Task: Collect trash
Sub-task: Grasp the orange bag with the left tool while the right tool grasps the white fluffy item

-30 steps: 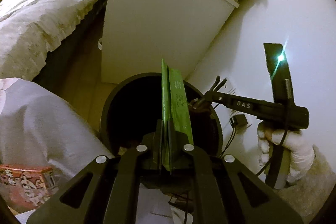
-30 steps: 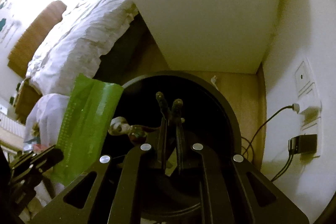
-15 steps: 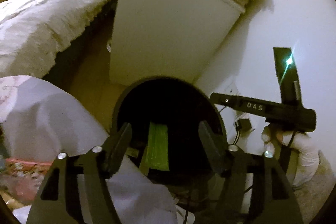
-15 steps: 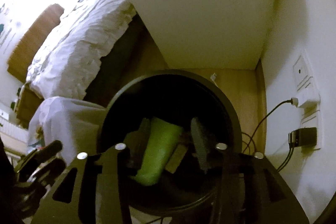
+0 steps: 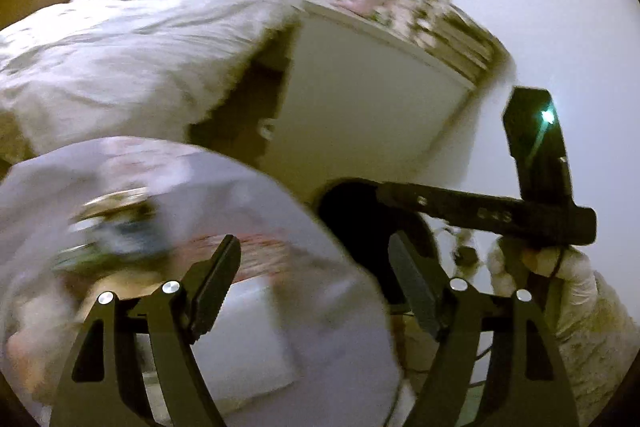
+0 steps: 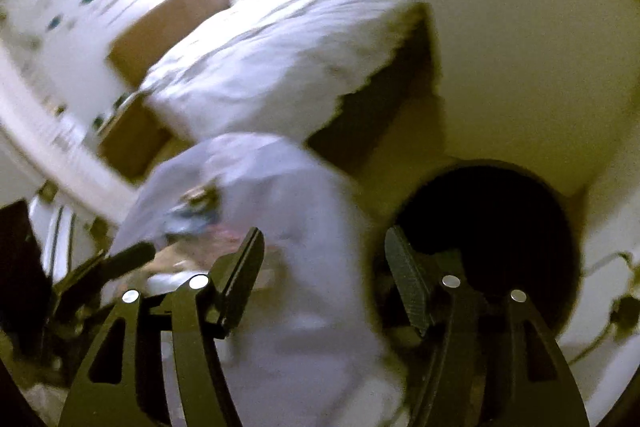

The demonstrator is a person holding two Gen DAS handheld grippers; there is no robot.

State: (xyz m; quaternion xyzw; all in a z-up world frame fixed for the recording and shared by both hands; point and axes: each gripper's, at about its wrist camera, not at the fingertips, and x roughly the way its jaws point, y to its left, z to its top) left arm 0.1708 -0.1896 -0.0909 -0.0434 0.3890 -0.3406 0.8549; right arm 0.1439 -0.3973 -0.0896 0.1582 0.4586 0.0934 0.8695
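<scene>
A round black bin (image 5: 360, 223) (image 6: 492, 227) stands on the floor by a white cabinet; its inside is dark and the green wrapper does not show. A translucent white bag (image 5: 168, 227) (image 6: 256, 211) with coloured packets in it sits left of the bin. My left gripper (image 5: 316, 275) hangs over the bag's right side, jaws opening, nothing between them. My right gripper (image 6: 324, 263) is above the gap between bag and bin, jaws opening and empty. In the left wrist view the right gripper's body (image 5: 492, 213) reaches over the bin, held by a gloved hand (image 5: 560, 271).
A white cabinet (image 5: 368, 115) with stacked papers on top stands behind the bin, against a white wall (image 5: 560, 7). A bed with a pale quilt (image 5: 120, 51) (image 6: 280, 55) fills the left. Cables and plugs (image 6: 616, 307) hang on the wall to the right of the bin.
Both grippers let go over the bin: the green wrapper dropped in, and the right gripper's small piece is gone too. Both have since pulled up and left, jaws wider, toward the bag.
</scene>
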